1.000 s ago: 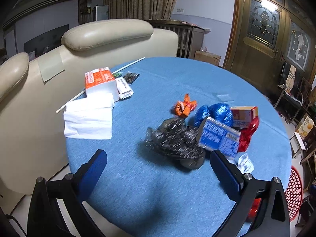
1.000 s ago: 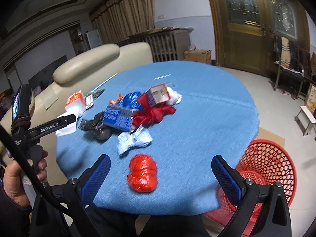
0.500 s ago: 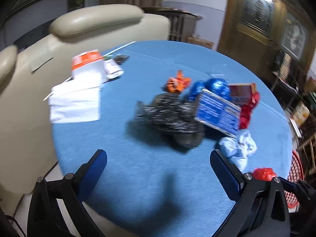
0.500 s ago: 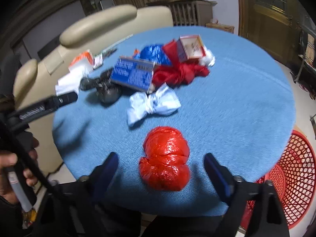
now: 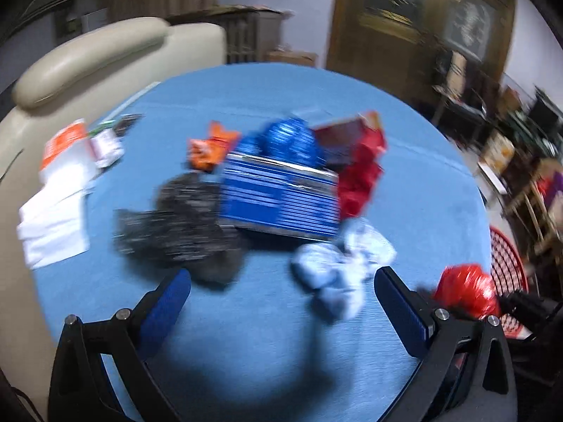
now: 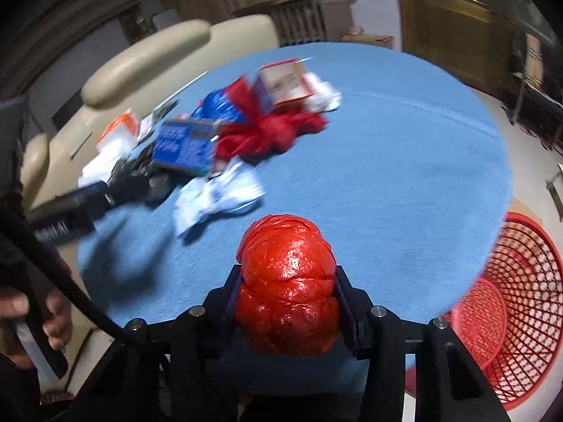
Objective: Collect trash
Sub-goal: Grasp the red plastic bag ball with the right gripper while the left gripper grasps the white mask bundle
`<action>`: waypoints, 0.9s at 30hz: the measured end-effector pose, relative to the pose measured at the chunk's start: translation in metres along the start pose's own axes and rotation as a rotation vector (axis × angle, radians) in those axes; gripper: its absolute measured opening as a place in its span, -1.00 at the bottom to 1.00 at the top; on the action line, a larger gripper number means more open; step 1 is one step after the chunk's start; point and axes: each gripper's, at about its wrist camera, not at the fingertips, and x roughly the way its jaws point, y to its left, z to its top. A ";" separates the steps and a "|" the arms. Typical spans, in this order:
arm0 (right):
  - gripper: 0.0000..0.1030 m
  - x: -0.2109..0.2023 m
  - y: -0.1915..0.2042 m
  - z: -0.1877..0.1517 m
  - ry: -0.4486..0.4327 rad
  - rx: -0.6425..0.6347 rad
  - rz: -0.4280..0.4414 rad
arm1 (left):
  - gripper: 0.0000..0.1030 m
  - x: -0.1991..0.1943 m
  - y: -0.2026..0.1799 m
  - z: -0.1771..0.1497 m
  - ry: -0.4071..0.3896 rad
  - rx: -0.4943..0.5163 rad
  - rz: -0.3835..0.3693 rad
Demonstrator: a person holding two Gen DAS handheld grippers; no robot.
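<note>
A: Nearest first: what has the right gripper (image 6: 288, 302) got?

B: Its jaws are clamped on the red plastic bundle (image 6: 286, 288), one jaw pressed against each flank. The bundle sits at the near edge of the tabletop (image 6: 387, 176), just in front of the camera.

A: How does the bundle lie?

B: Its long axis runs away from the gripper toward the pile, a two-lobed lump with the narrower end pointing to the middle of the tabletop. The jaws squeeze it across the short way.

A: And the left gripper (image 5: 281, 302)?

B: Jaws wide apart, holding nothing, hovering over the near side of the tabletop. Just beyond it lie the pale blue bag (image 5: 337, 267) and the black bag (image 5: 183, 232); behind those, the blue box (image 5: 278, 200).

A: Farther still?

B: The red cloth-like bag (image 5: 362, 176), a shiny blue bag (image 5: 288, 140), an orange wrapper (image 5: 211, 144) and a red-edged carton (image 6: 285, 81). All blurred, so details are uncertain.

A: So which step?

B: I'd judge the grasp on the first piece is made. Next comes a lift clear of the tabletop and a swing to the right, over the red basket (image 6: 510, 309) on the floor beside the tabletop, then opening the jaws there.
</note>
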 end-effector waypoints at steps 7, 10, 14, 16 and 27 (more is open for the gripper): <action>-0.01 -0.016 -0.033 0.001 -0.027 0.078 -0.024 | 1.00 0.038 -0.040 0.011 0.076 0.061 0.002; -0.01 -0.019 -0.042 0.000 -0.032 0.093 -0.022 | 0.88 0.050 -0.040 0.010 0.101 0.081 0.015; -0.01 -0.018 -0.048 0.000 -0.032 0.107 -0.018 | 0.31 0.054 -0.037 0.008 0.127 0.083 -0.016; -0.01 -0.016 -0.049 0.000 -0.028 0.111 -0.013 | 0.21 0.051 -0.034 0.009 0.126 0.073 -0.031; -0.01 -0.022 -0.052 0.003 -0.044 0.120 -0.032 | 0.16 -0.003 -0.036 0.013 0.043 0.086 -0.062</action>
